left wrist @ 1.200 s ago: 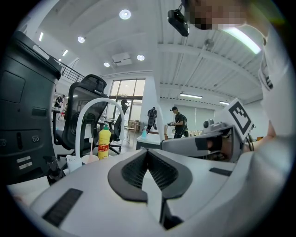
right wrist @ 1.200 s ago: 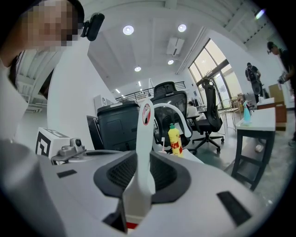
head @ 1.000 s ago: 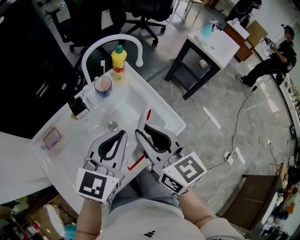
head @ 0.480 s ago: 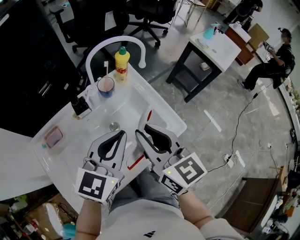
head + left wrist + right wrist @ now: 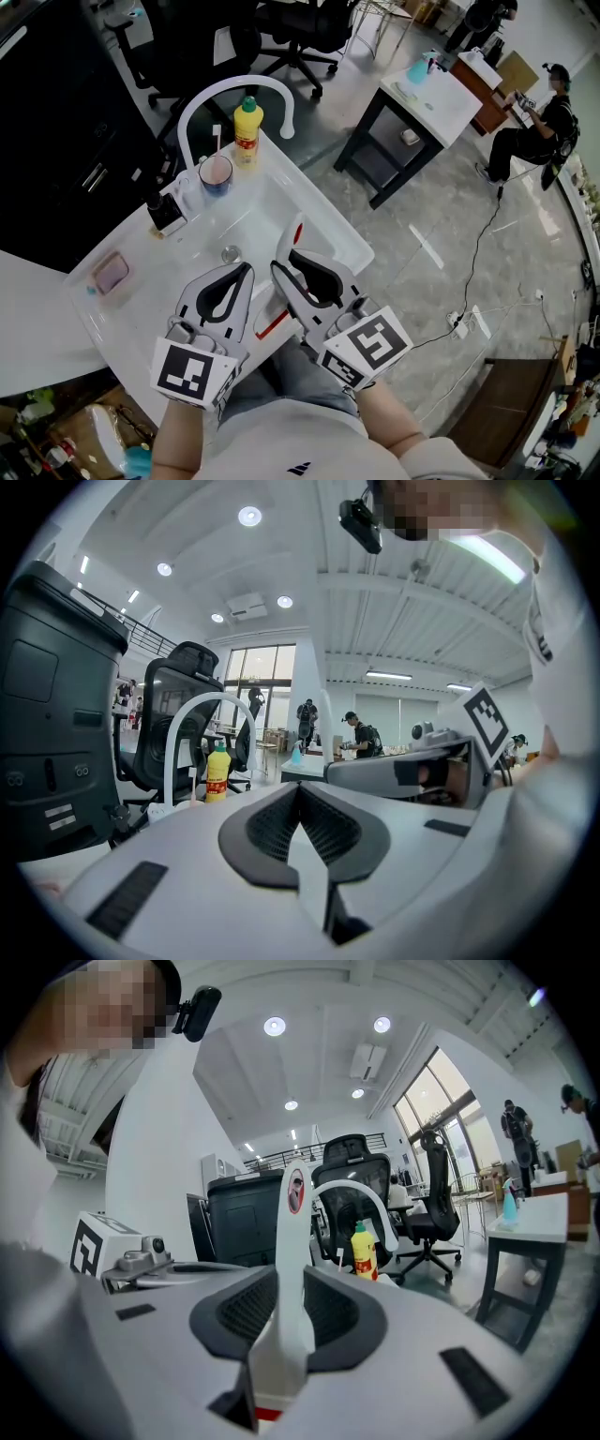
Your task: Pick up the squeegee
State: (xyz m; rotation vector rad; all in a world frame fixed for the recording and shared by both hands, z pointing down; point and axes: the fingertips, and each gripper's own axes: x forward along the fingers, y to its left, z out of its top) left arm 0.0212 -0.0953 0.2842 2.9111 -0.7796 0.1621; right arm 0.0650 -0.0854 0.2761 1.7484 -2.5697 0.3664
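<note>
Two grippers: the right gripper (image 5: 286, 260) has its fingers clamped on the squeegee (image 5: 293, 1241); the left gripper (image 5: 246, 267) has its fingers together, empty. Grasp appears made. Next, a steady lift clear of the sink (image 5: 349, 246).

Ceiling spotlights (image 5: 249, 516) light everything brightly (fisheye bending at edges).

The white squeegee (image 5: 292, 1241), red-marked at both ends, is clamped lengthwise between the right tool's (image 5: 284, 260) jaws.
</note>
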